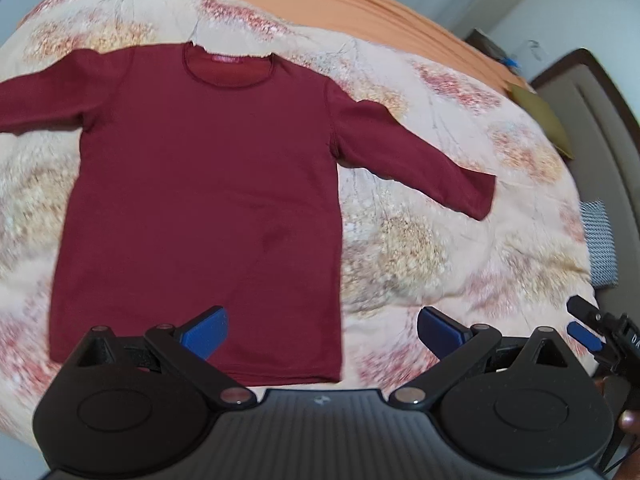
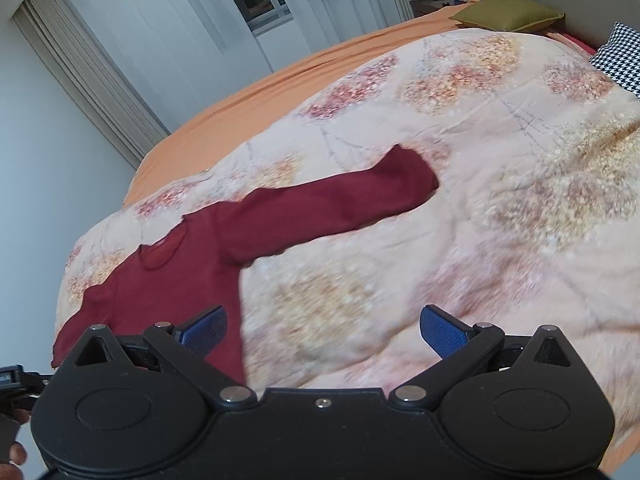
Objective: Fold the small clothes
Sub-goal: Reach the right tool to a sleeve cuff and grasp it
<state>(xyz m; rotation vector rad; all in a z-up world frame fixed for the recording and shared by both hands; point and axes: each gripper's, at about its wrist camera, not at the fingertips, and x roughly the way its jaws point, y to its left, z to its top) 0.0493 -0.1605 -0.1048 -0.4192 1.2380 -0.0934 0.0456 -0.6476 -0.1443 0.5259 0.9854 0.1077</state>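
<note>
- Maroon long-sleeved shirt [image 1: 200, 200] spread flat, face up, on floral quilt [image 1: 420, 240]; taken as landmark for everything below.
- Left of shirt body: one sleeve [image 1: 44, 100] stretched straight out, running off the edge of the left wrist view.
- At shirt's upper middle: round neckline with red label [image 1: 226, 59], pointing away from both cameras; orange sheet [image 1: 360, 4] beyond it.
- At shirt's lower hem: left gripper [image 1: 322, 334] hovering just above, jaws spread wide, nothing between the blue pads [image 1: 206, 332]; hem lying straight and unlifted.
- Right of shirt body: other sleeve [image 1: 416, 160] angled outward and down, cuff resting on quilt, well clear of the torso.
- Further right of shirt, off the fabric: right gripper [image 2: 322, 334] poised above bare quilt near the hem's right corner, jaws also spread wide and empty; seen small at the edge of the left wrist view too.
- Far right of shirt, near bed's head: olive cushion [image 2: 508, 14] and checked pillow [image 2: 620, 56], well apart from the garment.
- Progress, judged from the lie of the cloth: flattening looks finished, no fold made yet. Both sleeves lie fully out, body at full length.
- Left to do, by estimate: bring each sleeve across the torso, then double the body hem-to-neck. Nearly the whole task remains.
- Likely first need: a pinch on a cuff or hem corner, neither yet touched.
</note>
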